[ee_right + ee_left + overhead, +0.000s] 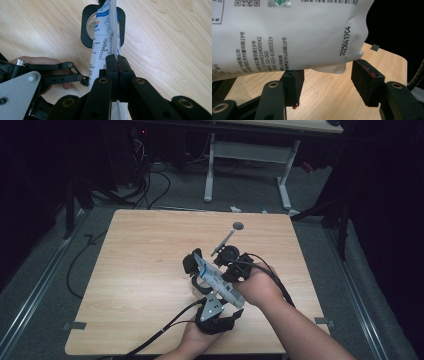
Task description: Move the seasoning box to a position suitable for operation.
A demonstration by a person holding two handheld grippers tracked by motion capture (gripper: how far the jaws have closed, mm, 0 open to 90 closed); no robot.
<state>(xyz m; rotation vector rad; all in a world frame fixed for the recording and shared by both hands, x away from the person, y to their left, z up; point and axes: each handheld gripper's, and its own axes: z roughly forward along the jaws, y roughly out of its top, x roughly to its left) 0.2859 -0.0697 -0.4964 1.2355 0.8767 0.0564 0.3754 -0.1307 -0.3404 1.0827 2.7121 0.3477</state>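
Note:
A white and blue printed pouch (219, 281) hangs tilted over the table's middle, its upper end above a clear cup in a black square holder (190, 264). My right gripper (223, 272) comes in from the right and is shut on the pouch; in the right gripper view its jaws (117, 59) pinch the pouch (102, 45) edge-on, with the cup (88, 27) beyond. My left gripper (220, 296) sits below the pouch's lower end. Its jaws (327, 75) stand apart, and the pouch's corner (294, 40) hangs just above and between the pads (367, 78) without being pressed.
A thin metal tool with a round dark end (227, 237) lies on the wooden table (140, 270) behind the hands. Cables trail off the front edge. Dark floor, cables and a white table frame (247, 155) lie beyond the far edge.

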